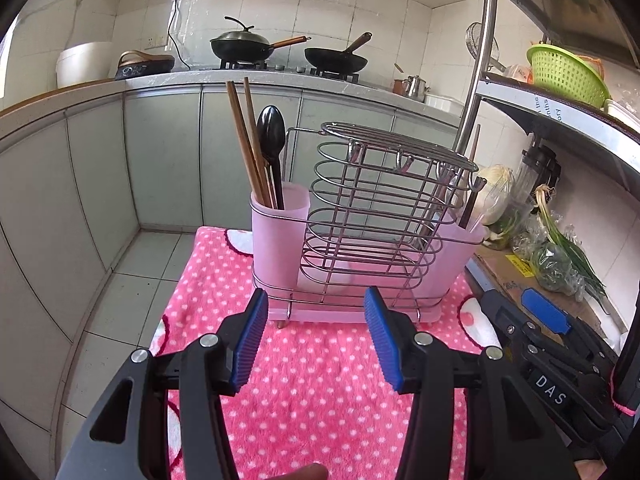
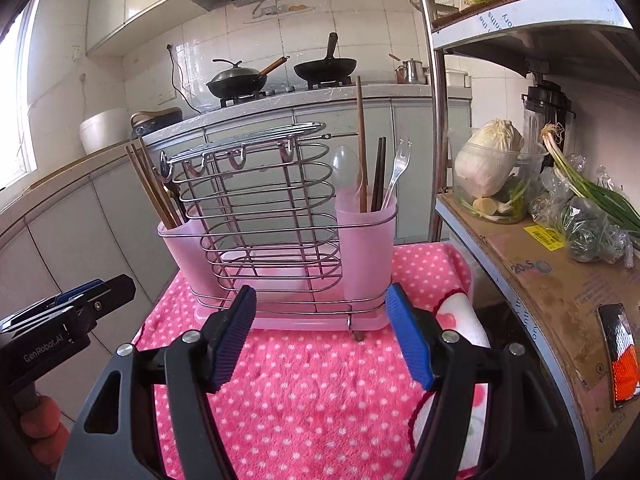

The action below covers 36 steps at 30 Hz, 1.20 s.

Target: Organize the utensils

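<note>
A wire utensil rack (image 1: 384,220) with pink plastic cups stands on a pink dotted cloth (image 1: 320,380); it also shows in the right wrist view (image 2: 272,224). The left cup (image 1: 278,236) holds brown chopsticks (image 1: 244,140) and a black spoon (image 1: 270,128). The right cup (image 2: 366,256) holds a clear spoon (image 2: 345,168), a clear fork (image 2: 398,168), dark chopsticks (image 2: 379,172) and a brown chopstick (image 2: 361,140). My left gripper (image 1: 316,300) is open and empty just before the rack. My right gripper (image 2: 320,292) is open and empty at the rack's base.
A metal shelf (image 2: 520,248) at the right carries cardboard, a cabbage (image 2: 488,160) in a clear tub and green onions (image 2: 592,192). A green basket (image 1: 564,72) sits on the upper shelf. Behind are a counter and stove with woks (image 1: 240,46). Floor tiles lie left of the cloth.
</note>
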### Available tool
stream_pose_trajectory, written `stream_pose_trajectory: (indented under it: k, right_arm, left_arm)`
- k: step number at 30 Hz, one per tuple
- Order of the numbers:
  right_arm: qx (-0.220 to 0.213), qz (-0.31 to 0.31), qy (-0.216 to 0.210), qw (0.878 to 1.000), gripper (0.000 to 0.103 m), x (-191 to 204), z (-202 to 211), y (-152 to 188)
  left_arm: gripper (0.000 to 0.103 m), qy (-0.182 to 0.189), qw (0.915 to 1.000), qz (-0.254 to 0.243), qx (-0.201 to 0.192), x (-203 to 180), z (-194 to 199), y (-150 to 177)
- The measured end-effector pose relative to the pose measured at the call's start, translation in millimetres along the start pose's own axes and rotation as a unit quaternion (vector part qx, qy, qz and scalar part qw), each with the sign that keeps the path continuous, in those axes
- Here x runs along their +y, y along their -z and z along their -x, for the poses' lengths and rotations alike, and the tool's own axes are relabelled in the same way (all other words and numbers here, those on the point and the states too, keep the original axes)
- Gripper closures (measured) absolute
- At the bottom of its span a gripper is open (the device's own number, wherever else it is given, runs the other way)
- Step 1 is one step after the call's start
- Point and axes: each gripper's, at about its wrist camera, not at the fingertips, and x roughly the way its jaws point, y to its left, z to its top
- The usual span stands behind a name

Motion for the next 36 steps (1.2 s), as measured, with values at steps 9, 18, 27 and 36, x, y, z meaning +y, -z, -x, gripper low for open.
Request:
stream_pose_trajectory:
  k: [9, 18, 27, 36]
  right_arm:
    - [-0.003, 0.008, 0.009, 1.000, 0.035, 4.6, -0.3, 0.1]
    - [0.005, 0.010, 0.010, 1.000, 0.035, 4.3, -6.7, -0.8]
    - [0.008, 0.009, 0.010, 1.000, 0.035, 1.4, -10.4, 0.2]
    - [0.010, 0.007, 0.009, 1.000, 0.035, 0.0, -12.4, 2.5]
  left_arm:
    - [0.054, -0.004, 1.0000, 0.004, 0.003, 3.6, -0.1, -0.8]
    - [0.054, -0.005, 1.0000, 0.001, 0.007, 4.6, -4.1, -0.7]
    - [0.054, -0.001, 0.9999, -0.006, 0.011, 1.8, -8.5, -0.7]
    - [0.054, 0.000, 0.9999, -0.011, 0.014, 0.2, -10.8, 1.2]
